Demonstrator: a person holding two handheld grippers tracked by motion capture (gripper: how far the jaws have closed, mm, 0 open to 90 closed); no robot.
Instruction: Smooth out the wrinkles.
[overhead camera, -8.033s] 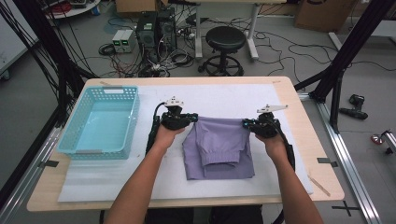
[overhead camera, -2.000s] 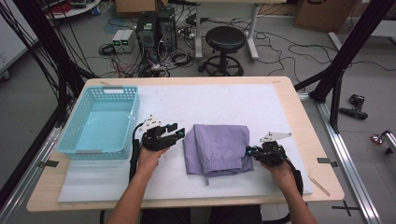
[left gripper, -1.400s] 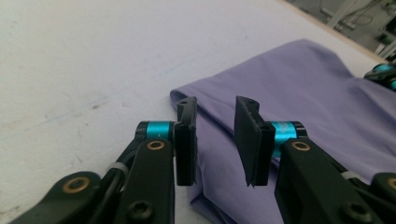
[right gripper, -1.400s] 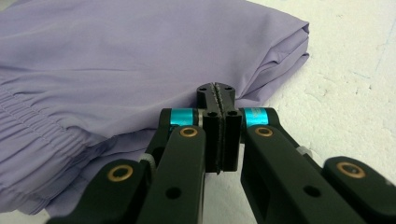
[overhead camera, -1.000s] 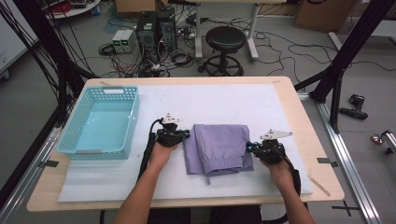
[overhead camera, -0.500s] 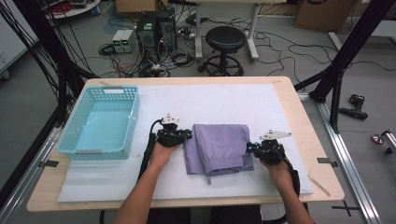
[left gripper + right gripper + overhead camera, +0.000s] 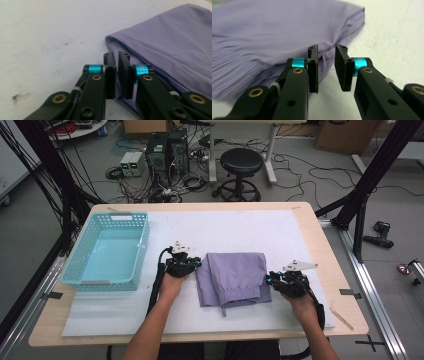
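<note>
Teal basket (image 7: pixel 107 252) sits at the worktop's (image 7: pixel 300 227) left end. Just right of it, the left gripper (image 7: pixel 192 265) rests at the folded purple garment's (image 7: pixel 235 277) left edge; its fingers (image 7: pixel 110 75) have just been opening, a narrow slit, nothing between them. Garment lies mid-worktop (on the white mat). Right gripper (image 7: pixel 272 280) is at its right edge, fingers (image 7: pixel 313 72) also just opening, spread a little, cloth free.
</note>
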